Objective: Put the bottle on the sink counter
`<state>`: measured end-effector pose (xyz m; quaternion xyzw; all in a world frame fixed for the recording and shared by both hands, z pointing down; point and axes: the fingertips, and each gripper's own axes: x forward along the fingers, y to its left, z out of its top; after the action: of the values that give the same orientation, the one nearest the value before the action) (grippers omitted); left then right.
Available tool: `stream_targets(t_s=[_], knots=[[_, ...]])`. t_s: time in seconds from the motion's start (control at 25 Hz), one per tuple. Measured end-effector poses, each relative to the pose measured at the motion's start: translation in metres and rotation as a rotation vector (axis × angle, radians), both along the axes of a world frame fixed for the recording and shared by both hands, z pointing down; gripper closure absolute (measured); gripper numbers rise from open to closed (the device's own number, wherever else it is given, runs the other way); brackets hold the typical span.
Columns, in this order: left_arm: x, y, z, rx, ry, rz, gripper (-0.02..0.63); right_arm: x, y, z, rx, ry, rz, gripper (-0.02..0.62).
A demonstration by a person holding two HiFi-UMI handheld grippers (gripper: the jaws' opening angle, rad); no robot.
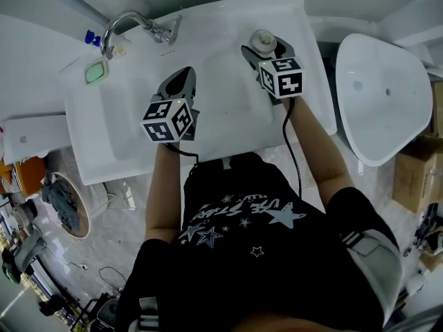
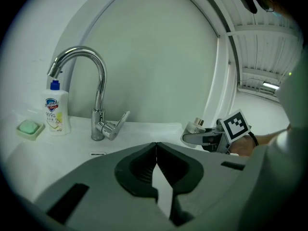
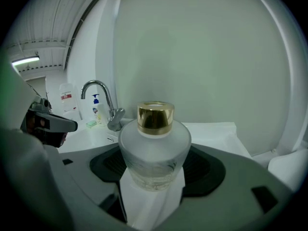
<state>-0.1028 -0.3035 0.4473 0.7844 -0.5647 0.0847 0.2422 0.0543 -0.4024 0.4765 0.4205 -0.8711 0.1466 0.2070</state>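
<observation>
A frosted glass bottle (image 3: 154,146) with a gold cap stands upright between the jaws of my right gripper (image 3: 154,170), which is shut on it. From the head view the bottle (image 1: 264,41) and right gripper (image 1: 265,49) are over the back right part of the white sink counter (image 1: 313,81). Whether the bottle's base touches the counter is hidden. My left gripper (image 1: 181,77) hovers over the basin, its jaws shut with nothing between them (image 2: 156,150). The left gripper view shows the bottle (image 2: 196,125) off to the right.
A chrome tap (image 1: 131,22) stands at the back of the sink, with a soap dispenser (image 2: 57,112) and a green soap dish (image 1: 95,70) to its left. A white toilet (image 1: 384,95) and a cardboard box (image 1: 415,178) are on the right.
</observation>
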Motion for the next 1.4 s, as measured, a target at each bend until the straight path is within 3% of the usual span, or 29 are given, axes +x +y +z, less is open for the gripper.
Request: stream_targets(t_s=[0.6, 0.76, 1.4], knots=[[-0.013, -0.078, 0.017, -0.008, 0.015, 0.094, 0.597, -0.018, -0.076, 0.035, -0.018, 0.070, 0.096, 0.275], [-0.009, -0.093, 0.020, -0.010, 0.040, 0.103, 0.597, -0.022, -0.092, 0.043, -0.012, 0.093, 0.095, 0.275], [-0.002, -0.117, 0.042, -0.071, -0.001, 0.096, 0.597, -0.032, -0.119, 0.061, -0.008, 0.145, 0.063, 0.276]])
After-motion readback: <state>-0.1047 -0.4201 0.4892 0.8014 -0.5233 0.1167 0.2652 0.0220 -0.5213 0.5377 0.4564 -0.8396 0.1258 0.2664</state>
